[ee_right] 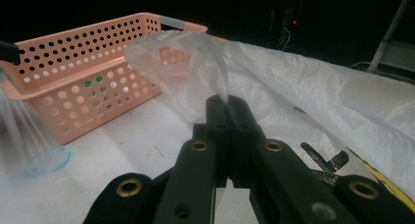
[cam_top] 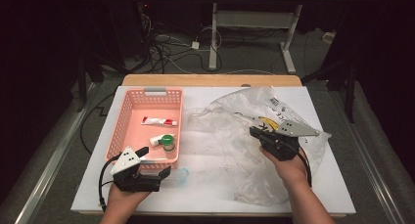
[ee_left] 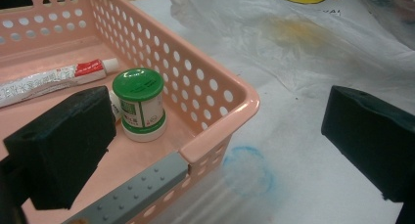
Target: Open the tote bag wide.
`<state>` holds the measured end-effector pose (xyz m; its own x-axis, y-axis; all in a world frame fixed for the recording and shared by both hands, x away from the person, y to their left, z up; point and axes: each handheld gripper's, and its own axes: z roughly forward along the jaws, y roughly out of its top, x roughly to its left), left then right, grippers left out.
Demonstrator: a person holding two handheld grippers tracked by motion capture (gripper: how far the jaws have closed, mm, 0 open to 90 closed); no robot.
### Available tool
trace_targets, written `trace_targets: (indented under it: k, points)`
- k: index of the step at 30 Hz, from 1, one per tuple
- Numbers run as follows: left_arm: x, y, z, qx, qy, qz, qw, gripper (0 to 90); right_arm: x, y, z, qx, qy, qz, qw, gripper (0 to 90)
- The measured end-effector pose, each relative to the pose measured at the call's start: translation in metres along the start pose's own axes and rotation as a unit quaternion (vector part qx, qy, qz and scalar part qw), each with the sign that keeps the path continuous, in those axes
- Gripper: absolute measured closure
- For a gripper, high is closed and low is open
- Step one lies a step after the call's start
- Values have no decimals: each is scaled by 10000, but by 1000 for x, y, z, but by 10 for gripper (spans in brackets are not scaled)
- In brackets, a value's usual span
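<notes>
Two items in pink basket – tube, green-capped jar | left jaws wide | right jaws pinching plastic bag

My left claw is parked low near my side of the table, jaws spread wide and pointing off to the right, hand wrapped around the body from behind. My right claw sits higher, forearm angled in from the bottom edge, jaws pinched together on a fold of plastic bag, pointing left.

text: none legible — plastic bag | tube | jar prints too small
</notes>
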<state>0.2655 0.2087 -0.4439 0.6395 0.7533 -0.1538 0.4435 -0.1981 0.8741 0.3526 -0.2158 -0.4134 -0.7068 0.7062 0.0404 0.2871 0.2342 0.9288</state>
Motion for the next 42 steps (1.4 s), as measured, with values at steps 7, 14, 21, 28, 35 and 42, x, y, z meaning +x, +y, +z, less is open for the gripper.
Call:
trace_targets:
  k: [7,14,21,28,35,42]
  points:
    - [2,0,-1,-7,38,-34,10000,0,-3,7,-9,-139,-42,-54,9999,900]
    - [5,1,-2,43,55,-101,9999,2,-4,10,-13,-204,-62,-69,9997,900]
    - [8,1,-4,46,26,-112,9999,39,-2,12,-13,-174,-38,-207,9996,900]
    - [14,7,-9,-62,-160,-335,9993,152,-4,11,-11,-133,-28,-167,9998,900]
    - [22,18,-10,-152,-218,-368,9990,297,-5,10,-10,-122,-5,-253,9996,900]
    - [34,31,-1,37,289,-748,9968,529,-6,10,-10,-104,19,-204,9997,900]
